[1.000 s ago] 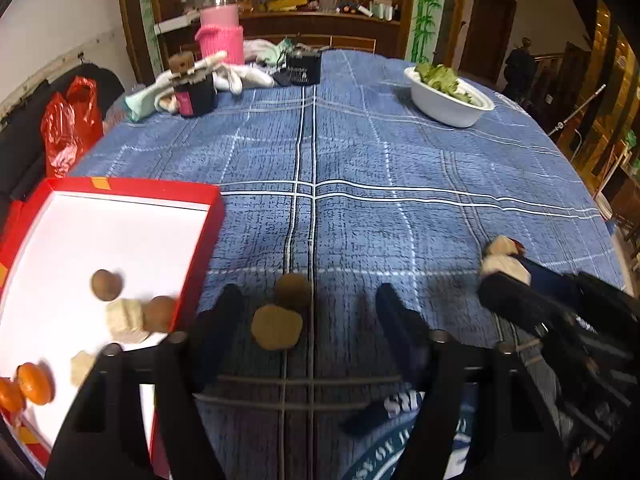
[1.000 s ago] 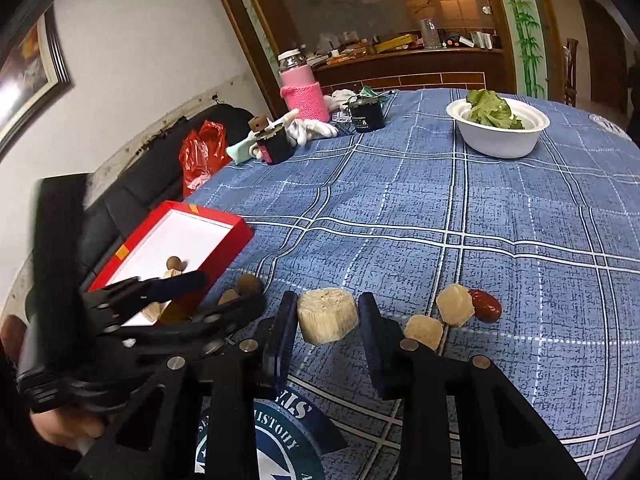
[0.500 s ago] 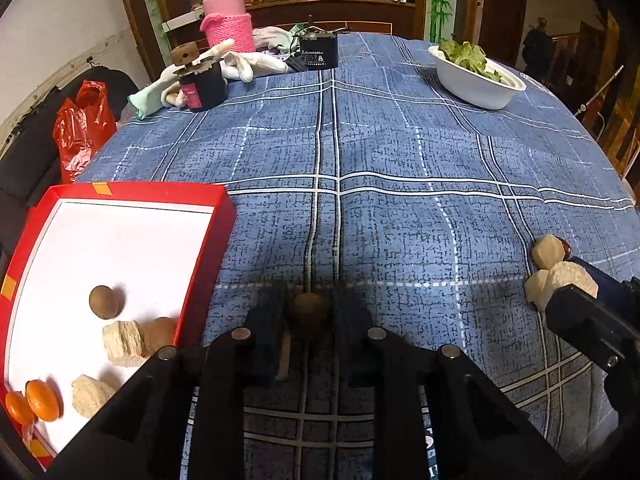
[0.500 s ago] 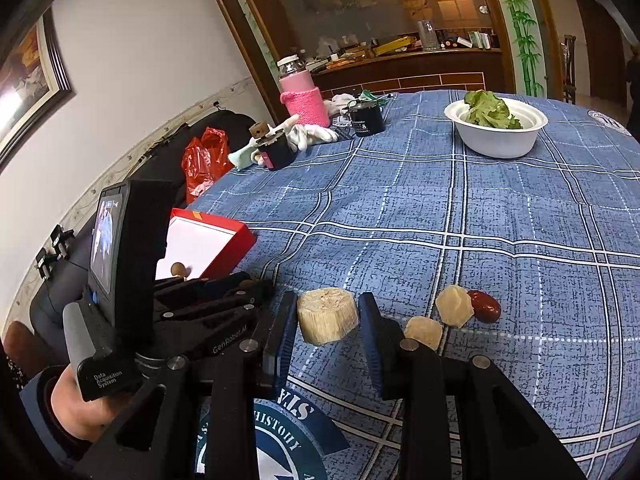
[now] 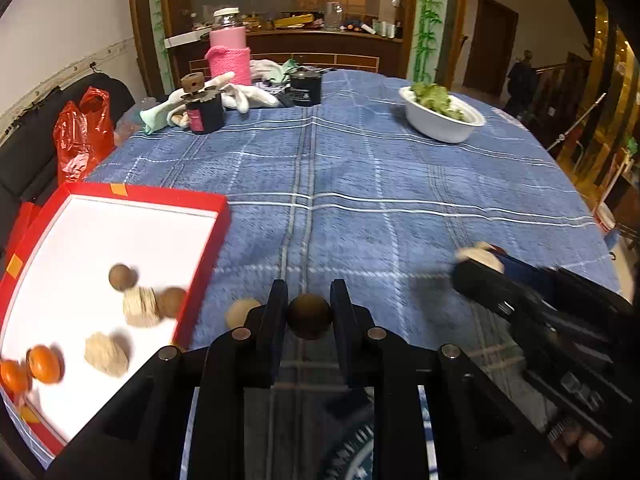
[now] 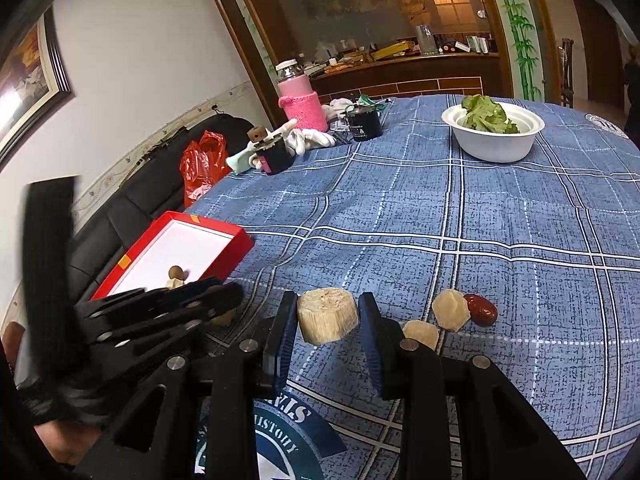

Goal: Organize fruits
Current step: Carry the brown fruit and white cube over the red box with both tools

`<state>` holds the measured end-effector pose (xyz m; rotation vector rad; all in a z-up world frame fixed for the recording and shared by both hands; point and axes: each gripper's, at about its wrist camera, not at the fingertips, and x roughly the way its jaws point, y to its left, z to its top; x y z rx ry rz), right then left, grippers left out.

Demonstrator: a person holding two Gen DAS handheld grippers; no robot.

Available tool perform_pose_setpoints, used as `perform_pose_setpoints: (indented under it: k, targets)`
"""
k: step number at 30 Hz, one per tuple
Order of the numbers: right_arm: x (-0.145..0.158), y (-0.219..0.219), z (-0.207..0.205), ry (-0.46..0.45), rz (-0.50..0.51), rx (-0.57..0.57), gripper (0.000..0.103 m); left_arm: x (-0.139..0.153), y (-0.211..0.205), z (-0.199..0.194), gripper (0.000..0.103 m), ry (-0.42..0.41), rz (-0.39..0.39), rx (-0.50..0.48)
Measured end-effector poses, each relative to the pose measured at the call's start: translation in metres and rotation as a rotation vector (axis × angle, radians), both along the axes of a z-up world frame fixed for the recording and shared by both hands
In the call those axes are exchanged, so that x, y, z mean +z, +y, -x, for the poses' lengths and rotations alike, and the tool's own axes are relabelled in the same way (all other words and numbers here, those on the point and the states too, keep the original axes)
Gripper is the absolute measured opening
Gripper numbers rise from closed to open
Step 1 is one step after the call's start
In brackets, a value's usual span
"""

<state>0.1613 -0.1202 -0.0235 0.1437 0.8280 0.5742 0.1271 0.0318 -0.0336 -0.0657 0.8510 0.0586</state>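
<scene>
Left gripper [image 5: 309, 308]: black two-finger tool, jaws clamped on a round brown ball [image 5: 309, 316] with a dull, smooth skin, held just right of the tray and clear of the cloth.
Right gripper [image 6: 327, 320]: black fingers with blue pads, closed on a pale chunk [image 6: 327, 314], a short fibrous cylinder, far right of the tray.
Tray [image 5: 202, 260]: shallow red box with a white floor, at the left edge of the table.
Tray contents: two brown balls, two pale rough chunks, and two glossy orange fruits [image 5: 44, 363] in the near corner.
Tan ball [image 5: 240, 312]: lies on the cloth between the tray's right wall and the left gripper's finger.
Loose pieces: two pale faceted lumps [image 6: 451, 309] and a shiny red date [image 6: 480, 309] on the cloth, well right of the tray, beside the right gripper.
Cloth [image 5: 380, 184]: blue woven fabric with white check lines.
Beyond the tray: pink knit-sleeved bottle [image 5: 229, 54], dark jar, white gloves, white bowl of greens [image 5: 442, 114].
Off the table: red plastic bag [image 5: 82, 136] behind the tray.
Pose: both grippers slope down toward the cloth; a hand [image 6: 60, 444] shows at the left tool's grip.
</scene>
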Motion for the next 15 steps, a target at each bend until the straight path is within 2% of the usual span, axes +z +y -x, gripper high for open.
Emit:
perform_pose_setpoints:
  k: [7, 15]
  targets:
    - [0.004, 0.000, 0.002, -0.009, 0.035, -0.035, 0.032, 0.001, -0.009, 0.026, 0.019, -0.017, 0.032, -0.033]
    - [0.010, -0.012, 0.038, -0.016, 0.065, -0.068, 0.032, -0.002, -0.011, 0.043, 0.019, -0.018, 0.042, -0.030]
